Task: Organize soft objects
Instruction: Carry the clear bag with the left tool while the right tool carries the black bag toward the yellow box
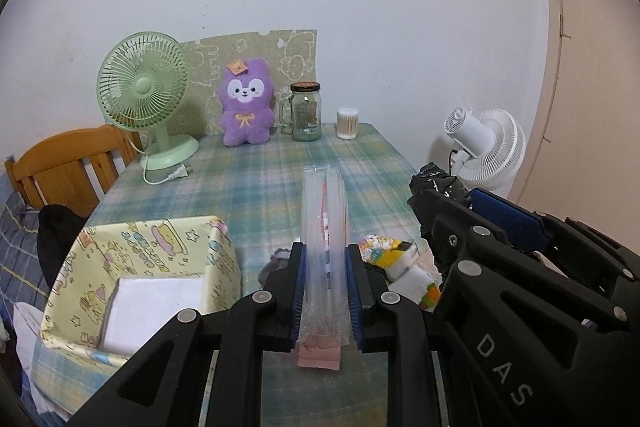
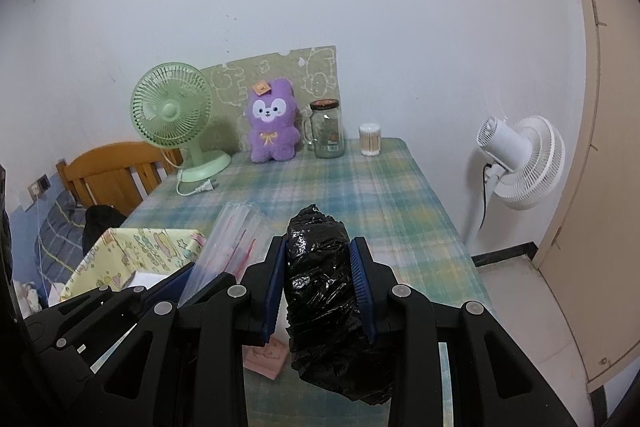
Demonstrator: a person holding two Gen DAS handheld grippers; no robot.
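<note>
My left gripper is shut on a clear plastic bag pack, held upright above the plaid table; the pack also shows in the right wrist view. My right gripper is shut on a crumpled roll of black plastic bags, to the right of the left gripper; the roll's top shows in the left wrist view. A yellow cartoon-print box with white paper inside sits at the left. A colourful soft item lies between the grippers. A pink cloth lies under the left gripper.
At the table's far edge stand a green desk fan, a purple plush toy, a glass jar and a cotton swab tub. A wooden chair is at the left. A white floor fan stands at the right.
</note>
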